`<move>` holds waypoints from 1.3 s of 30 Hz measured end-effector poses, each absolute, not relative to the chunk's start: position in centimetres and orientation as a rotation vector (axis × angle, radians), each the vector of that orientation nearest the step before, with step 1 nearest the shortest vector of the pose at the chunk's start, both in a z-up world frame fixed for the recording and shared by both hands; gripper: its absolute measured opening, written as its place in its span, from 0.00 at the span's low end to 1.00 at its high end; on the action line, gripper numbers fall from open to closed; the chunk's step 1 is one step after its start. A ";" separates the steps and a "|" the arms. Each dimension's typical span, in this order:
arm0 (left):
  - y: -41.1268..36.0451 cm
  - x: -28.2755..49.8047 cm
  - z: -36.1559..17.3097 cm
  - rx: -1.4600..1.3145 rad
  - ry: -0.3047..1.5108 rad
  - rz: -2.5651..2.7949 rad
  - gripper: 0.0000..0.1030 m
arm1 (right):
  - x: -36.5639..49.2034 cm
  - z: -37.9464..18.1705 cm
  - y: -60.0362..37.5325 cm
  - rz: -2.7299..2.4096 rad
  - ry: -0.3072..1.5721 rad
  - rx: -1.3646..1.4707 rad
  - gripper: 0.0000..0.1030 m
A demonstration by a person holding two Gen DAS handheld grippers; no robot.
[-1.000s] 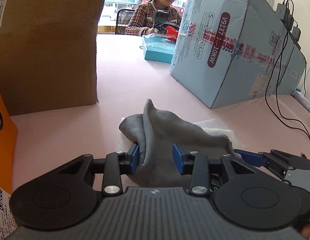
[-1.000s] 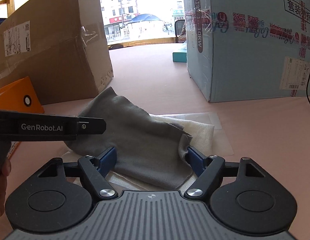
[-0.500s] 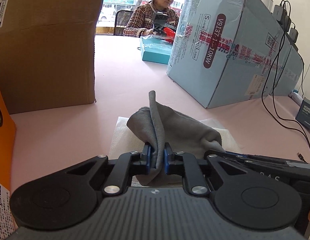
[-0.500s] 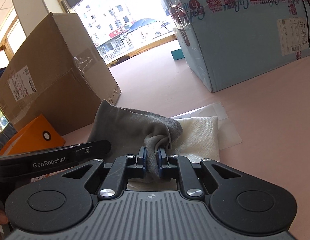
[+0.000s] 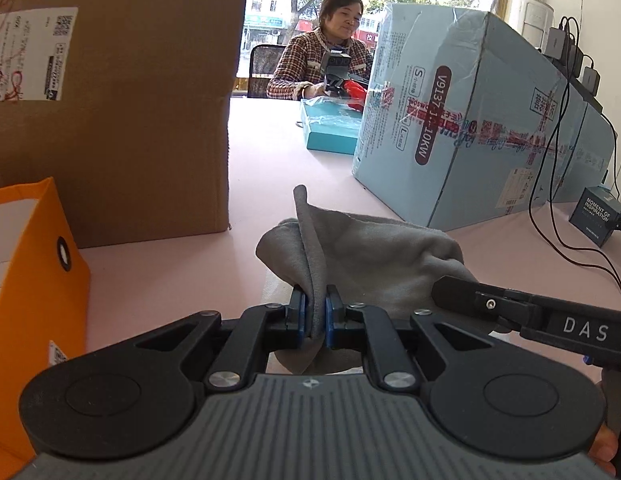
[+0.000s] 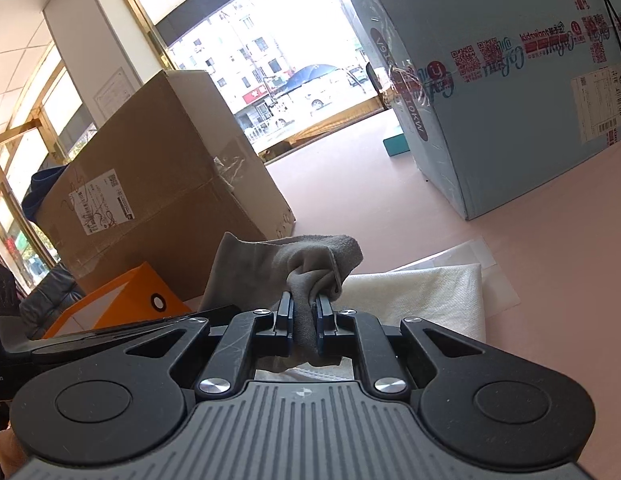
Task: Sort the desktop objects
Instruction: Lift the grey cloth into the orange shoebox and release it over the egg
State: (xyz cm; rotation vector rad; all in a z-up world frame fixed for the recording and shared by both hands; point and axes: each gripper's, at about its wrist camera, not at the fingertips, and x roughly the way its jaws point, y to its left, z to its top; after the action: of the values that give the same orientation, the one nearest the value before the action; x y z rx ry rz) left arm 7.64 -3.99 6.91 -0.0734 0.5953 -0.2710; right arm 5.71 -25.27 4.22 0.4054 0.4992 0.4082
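both jaws, open 1 s ago, now pinched tight on grey cloth [image 5: 362, 256]: left gripper [image 5: 315, 322], right gripper [image 6: 304, 322]. cloth lifting off white sheet [image 6: 426, 296]; moving comes next.

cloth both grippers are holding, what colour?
Plain grey cloth, no pattern; clearest in the left wrist view.

Two wrist fisheyes, low over the pink table [image 5: 158, 276], both close on the grey cloth [image 5: 374, 256].

Left wrist view looks level along its fingers at the blue carton [image 5: 462, 128], brown carton [image 5: 122, 120] on its left, right gripper [image 6: 303, 322] entering from its right. Right wrist view is rolled and pitched up (ceiling visible), brown carton [image 6: 158, 200] left, blue carton [image 6: 502, 92] right. Shared: cloth [image 6: 306, 260], both cartons, orange box [image 5: 34, 280] [image 6: 122, 304], table [image 6: 558, 264].
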 end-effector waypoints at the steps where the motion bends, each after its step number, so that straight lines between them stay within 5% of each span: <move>1: -3.2 7.1 7.5 -0.078 0.593 -0.263 0.08 | 5.3 4.9 -24.6 0.424 0.493 0.400 0.09; 16: 14.1 -0.1 16.5 -0.044 0.586 -0.016 0.08 | 2.5 16.5 -2.9 0.748 0.444 0.151 0.09; 39: 23.5 9.8 8.3 -0.064 1.012 0.142 0.08 | 12.5 7.6 9.6 0.686 0.792 -0.027 0.09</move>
State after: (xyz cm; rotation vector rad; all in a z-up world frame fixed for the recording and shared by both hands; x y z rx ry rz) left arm 9.78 23.51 8.32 -0.0641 1.0117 0.1422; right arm 12.51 9.59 7.58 -0.0274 0.7923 0.6864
